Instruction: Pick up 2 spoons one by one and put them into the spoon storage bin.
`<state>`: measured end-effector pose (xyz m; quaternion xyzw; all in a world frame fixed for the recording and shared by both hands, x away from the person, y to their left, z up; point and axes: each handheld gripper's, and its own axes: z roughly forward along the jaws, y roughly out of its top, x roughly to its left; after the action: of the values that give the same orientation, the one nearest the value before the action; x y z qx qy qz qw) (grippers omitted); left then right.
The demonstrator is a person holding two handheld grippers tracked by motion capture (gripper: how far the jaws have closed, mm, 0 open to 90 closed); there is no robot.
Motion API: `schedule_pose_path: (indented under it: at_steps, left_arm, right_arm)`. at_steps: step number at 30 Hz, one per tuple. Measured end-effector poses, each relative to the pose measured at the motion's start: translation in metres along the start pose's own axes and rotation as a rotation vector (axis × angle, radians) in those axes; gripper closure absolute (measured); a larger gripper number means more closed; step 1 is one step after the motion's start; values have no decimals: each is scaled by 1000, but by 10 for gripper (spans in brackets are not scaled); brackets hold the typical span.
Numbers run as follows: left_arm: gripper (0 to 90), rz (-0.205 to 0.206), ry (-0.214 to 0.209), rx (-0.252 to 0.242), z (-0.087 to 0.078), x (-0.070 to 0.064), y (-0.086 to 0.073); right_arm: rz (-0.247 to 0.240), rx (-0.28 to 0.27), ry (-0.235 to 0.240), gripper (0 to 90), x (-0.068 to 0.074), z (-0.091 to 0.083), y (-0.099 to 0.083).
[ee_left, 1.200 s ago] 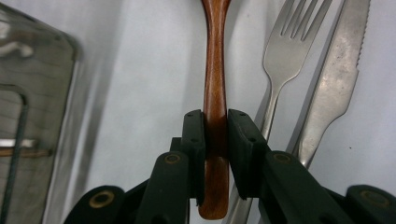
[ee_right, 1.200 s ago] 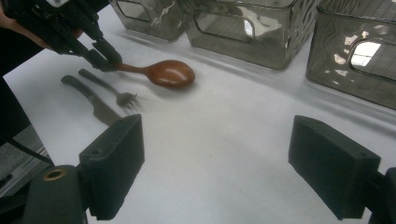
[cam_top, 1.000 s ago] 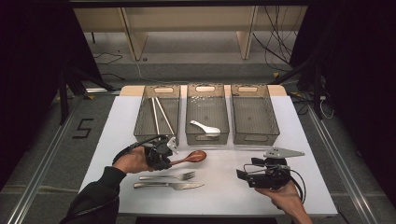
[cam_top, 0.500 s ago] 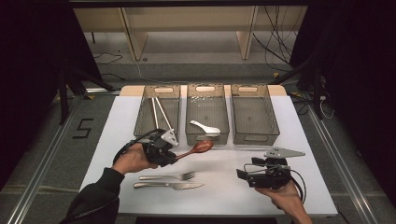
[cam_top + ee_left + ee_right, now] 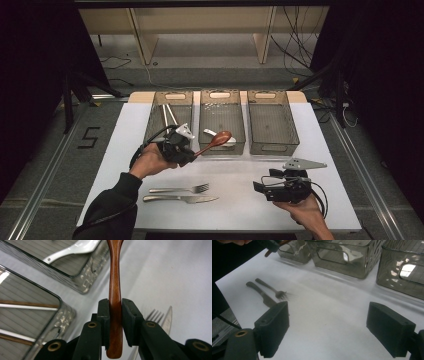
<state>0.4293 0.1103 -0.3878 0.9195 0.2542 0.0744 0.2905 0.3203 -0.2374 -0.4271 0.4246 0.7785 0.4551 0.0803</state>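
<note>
Left gripper [image 5: 192,156]: jaws clamped on the handle of a wooden spoon [image 5: 214,142], pads flat against both sides, near the handle's butt end. Spoon is dark reddish-brown wood, smooth with a slight sheen, narrow rounded handle widening to an oval bowl. It's lifted off the table, tilted up, bowl over the front rim of the middle bin [image 5: 222,106].

Left gripper view: spoon handle [image 5: 115,297] runs straight up between the two black blocky pads, butt end poking out below them.

Right gripper [image 5: 258,189]: jaws wide apart, holding nothing, low over the white table [image 5: 240,175] at front right. Pads [image 5: 273,328] are matte black rectangular blocks with a faint ribbed texture.

Containers: three rectangular bins in a row at the far edge, smoky translucent plastic, faceted lower walls, cut-out handles in the end walls.
- Left bin [image 5: 166,107]: long thin sticks, pale and brown, looks like chopsticks, lying lengthwise.
- Middle bin: one white spoon [image 5: 216,135], glossy, ceramic-looking, curved handle, at the front end.
- Right bin [image 5: 272,120]: can't make out anything inside.

On the table in front of the left gripper: metal fork [image 5: 180,189] and metal knife [image 5: 180,199], both shiny steel, lying parallel and just beside each other, fork farther from the person. Knife has a serrated edge in the left gripper view. Table surface is plain matte white.
</note>
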Motion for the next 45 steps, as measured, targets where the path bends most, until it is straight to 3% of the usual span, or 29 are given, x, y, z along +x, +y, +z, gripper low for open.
schedule_pose_path:
  at_steps: [11, 19, 29, 45]
  left_arm:
    - [772, -65, 21, -74, 6, 14, 18]
    - [771, -82, 31, -94, 10, 19, 32]
    - [771, -97, 27, -86, 21, 25, 49]
    - [771, -160, 37, -122, 37, 38, 59]
  right_arm:
    - [-14, -21, 1, 188, 4, -1, -1]
    - [-23, -37, -2, 186, 4, -2, -2]
    - [-22, -37, 2, 186, 5, -1, -2]
    - [-22, -35, 6, 187, 4, -1, -3]
